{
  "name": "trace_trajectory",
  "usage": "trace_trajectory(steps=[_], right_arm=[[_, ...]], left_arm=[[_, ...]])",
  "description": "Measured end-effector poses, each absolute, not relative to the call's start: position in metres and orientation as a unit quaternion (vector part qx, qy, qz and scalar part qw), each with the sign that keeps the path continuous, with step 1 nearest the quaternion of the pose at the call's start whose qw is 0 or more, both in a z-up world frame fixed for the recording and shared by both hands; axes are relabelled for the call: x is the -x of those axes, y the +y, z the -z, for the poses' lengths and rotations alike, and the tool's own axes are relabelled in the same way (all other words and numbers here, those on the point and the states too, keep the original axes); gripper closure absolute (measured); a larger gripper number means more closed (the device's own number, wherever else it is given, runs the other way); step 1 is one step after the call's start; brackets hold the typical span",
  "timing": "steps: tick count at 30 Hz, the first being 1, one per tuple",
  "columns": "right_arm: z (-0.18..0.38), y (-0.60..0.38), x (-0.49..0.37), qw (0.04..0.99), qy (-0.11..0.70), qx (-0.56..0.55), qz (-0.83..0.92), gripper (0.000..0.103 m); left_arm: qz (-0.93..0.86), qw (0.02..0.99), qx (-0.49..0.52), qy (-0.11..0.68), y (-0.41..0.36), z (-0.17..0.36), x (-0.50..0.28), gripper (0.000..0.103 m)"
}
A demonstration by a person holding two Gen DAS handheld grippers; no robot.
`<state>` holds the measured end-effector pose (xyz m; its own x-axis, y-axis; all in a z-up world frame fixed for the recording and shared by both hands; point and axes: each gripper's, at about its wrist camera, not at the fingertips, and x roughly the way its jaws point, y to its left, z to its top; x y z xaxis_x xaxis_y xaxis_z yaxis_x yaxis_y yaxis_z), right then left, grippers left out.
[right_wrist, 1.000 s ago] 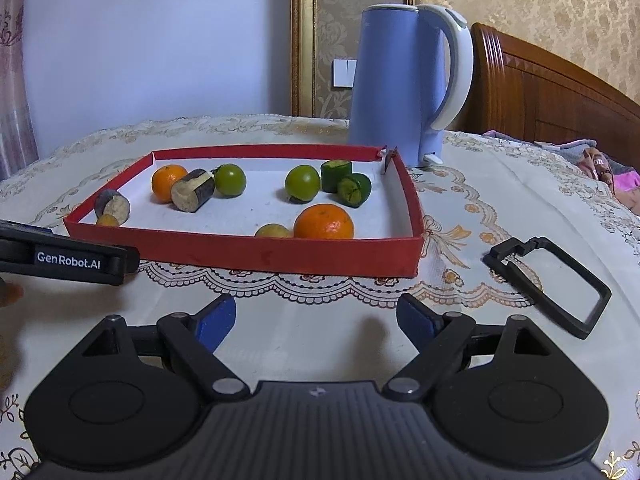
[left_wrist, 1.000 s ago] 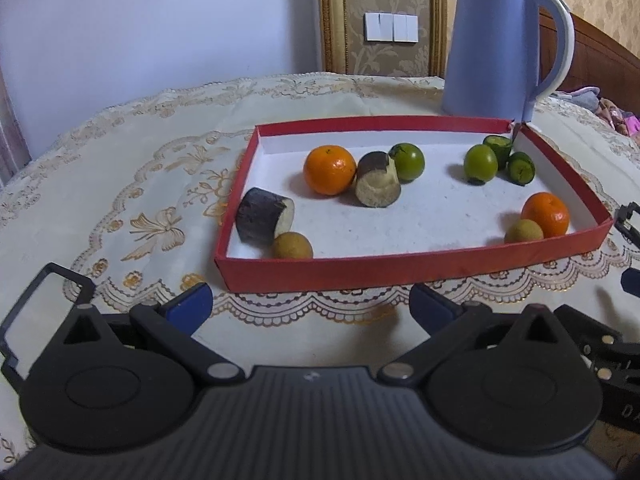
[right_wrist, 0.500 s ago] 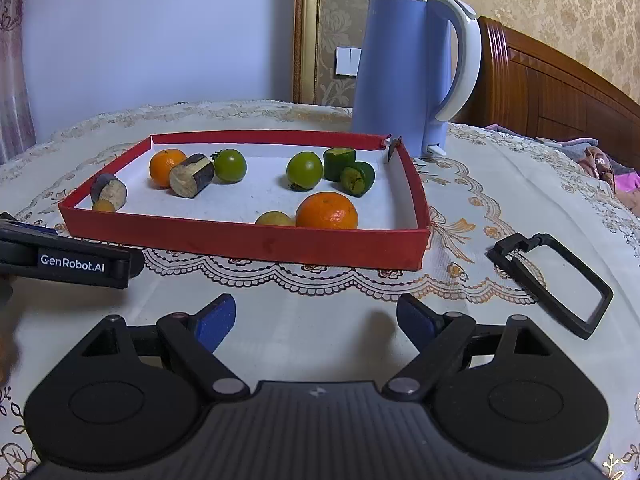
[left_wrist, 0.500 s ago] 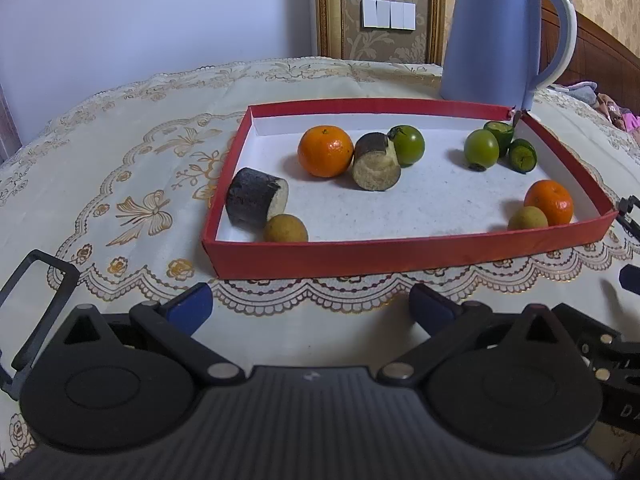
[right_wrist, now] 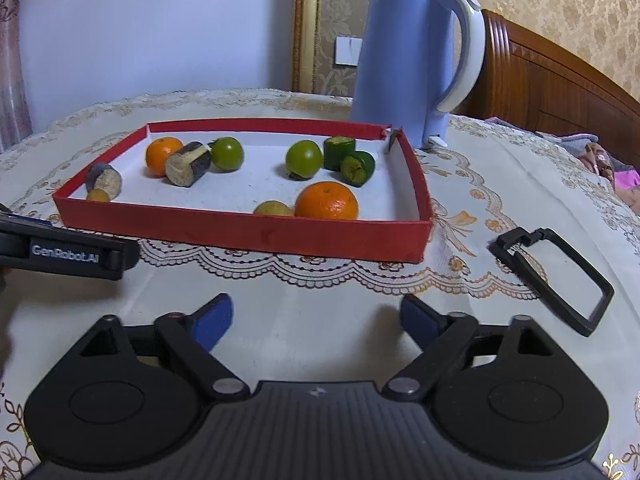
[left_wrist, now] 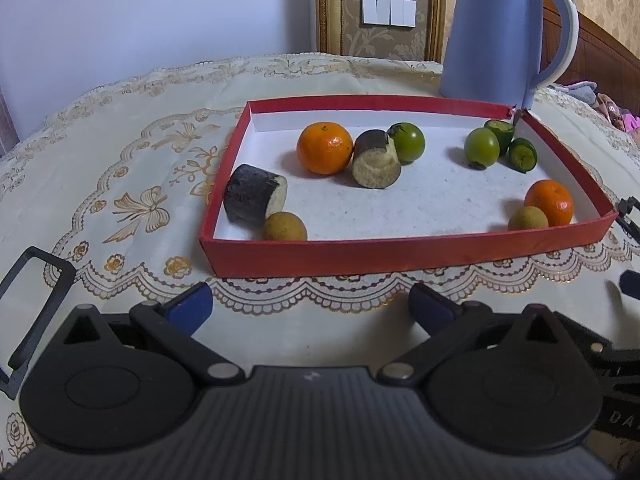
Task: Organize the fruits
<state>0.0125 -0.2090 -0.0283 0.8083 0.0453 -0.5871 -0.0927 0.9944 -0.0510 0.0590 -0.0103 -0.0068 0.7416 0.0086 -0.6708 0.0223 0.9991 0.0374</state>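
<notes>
the tabletop is covered by a cream cloth embroidered in gold, with scalloped lace borders and butterfly motifs. behind it a pale lilac wall, a gilt-framed panel of damask wallpaper and a white switch plate are seen; a carved wooden headboard and bedding are visible at the right. a blue kettle stands on the cloth just behind the far right corner of a shallow red tray with a white floor. the fruits are all held inside the tray: an orange touching a dark-skinned cut piece, a green fruit beside that, another cut piece with a small brown fruit at the near left, three green fruits toward the far right, and a second orange with a small brown fruit at the near right. the left tongs are released, nothing between them, short of the tray's near wall. the right tongs have just been opening and are likewise empty. only the blue pads are seen; the tray's torn far corner is hard to make out, and the bedding is cut off.
</notes>
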Motion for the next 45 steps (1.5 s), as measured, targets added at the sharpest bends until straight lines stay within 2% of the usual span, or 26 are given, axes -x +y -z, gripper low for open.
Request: trace_trajectory(steps=[14,45], right_arm=[[0.0297,-0.2119,-0.0142,0.949,0.313,0.030,-0.036,0.000],[0.0307,-0.2171,-0.0164,0.947,0.320,0.012,-0.042,0.000]], left_arm=[[0.003,0.933,-0.022,0.360,-0.0107,0.0062,-0.0576,0.000],[0.007,0.939,-0.024,0.343,-0.0123,-0.0025,-0.0507,0.000]])
